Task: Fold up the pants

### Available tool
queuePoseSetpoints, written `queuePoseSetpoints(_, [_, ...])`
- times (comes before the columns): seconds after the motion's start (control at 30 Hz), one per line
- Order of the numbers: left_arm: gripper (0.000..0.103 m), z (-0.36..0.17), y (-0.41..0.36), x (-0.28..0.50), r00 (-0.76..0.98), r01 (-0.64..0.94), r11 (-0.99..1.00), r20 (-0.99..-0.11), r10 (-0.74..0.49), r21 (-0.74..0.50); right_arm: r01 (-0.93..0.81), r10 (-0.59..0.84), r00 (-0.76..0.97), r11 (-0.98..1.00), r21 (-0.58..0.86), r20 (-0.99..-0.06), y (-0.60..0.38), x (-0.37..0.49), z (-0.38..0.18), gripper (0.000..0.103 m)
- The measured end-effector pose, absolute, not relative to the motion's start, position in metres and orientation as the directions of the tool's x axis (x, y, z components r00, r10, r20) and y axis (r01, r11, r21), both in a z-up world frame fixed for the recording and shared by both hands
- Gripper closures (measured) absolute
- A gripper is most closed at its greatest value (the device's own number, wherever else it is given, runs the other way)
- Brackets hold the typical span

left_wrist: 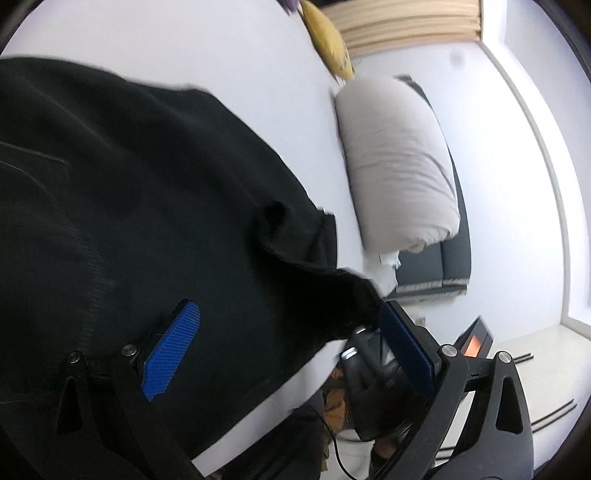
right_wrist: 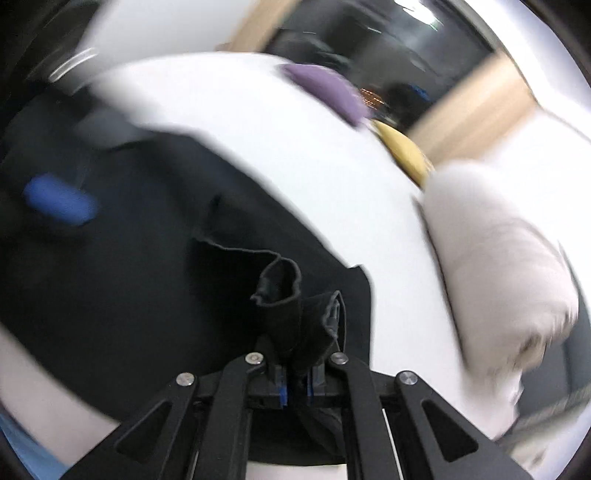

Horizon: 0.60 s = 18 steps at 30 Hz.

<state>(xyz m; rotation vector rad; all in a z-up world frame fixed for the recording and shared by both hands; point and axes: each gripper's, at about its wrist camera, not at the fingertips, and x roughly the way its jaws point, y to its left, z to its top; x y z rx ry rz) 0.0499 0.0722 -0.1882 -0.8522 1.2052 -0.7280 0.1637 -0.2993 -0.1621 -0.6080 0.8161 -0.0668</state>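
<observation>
Black pants (left_wrist: 129,206) lie spread over a white bed (left_wrist: 229,59). My left gripper (left_wrist: 288,310) is open above them, its blue pads (left_wrist: 171,354) wide apart with the cloth lying under and between them, not pinched. In the right wrist view my right gripper (right_wrist: 295,384) is shut on a bunched fold of the pants (right_wrist: 284,295), which stands up from between the jaws. In the left wrist view that gripper (left_wrist: 365,350) shows at the pants' near corner, held by a dark-gloved hand (left_wrist: 373,402). The left gripper's blue pad (right_wrist: 59,199) appears blurred at far left.
A rolled pale duvet (left_wrist: 399,166) lies along the bed's edge. A yellow cushion (left_wrist: 328,40) and a purple cushion (right_wrist: 325,92) sit near the wooden headboard (left_wrist: 402,26). A dark mat (left_wrist: 456,258) and a small device with an orange glow (left_wrist: 474,343) are on the floor.
</observation>
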Motion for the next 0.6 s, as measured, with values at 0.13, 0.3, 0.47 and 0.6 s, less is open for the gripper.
queuePoseSetpoints(0.13, [0.004,-0.196,0.109,0.044,0.275,-0.025,0.474,-0.462,-0.843,-0.88,-0.394,-0.218,0.807,0.494,-0.775,-0.549,-0.219,0.13,-0.184,0.096])
queuePoseSetpoints(0.3, [0.004,-0.205,0.122,0.037,0.317,-0.076,0.458,-0.457,-0.831,-0.886,-0.57,-0.21,0.766,0.216,-0.793,-0.608,-0.202,0.102,-0.238,0.099])
queuePoseSetpoints(0.47, [0.004,-0.203,0.097,0.035,0.243,-0.064,0.453,-0.454,-0.857,-0.889,-0.571,-0.195,0.76,0.254,-0.781,-0.62,-0.188,0.094,-0.226,0.099])
queuePoseSetpoints(0.6, [0.004,-0.205,0.075,0.035,0.192,-0.055,0.488,-0.488,-0.851,-0.871,-0.529,-0.172,0.783,0.323,-0.785,-0.598,-0.189,0.101,-0.212,0.099])
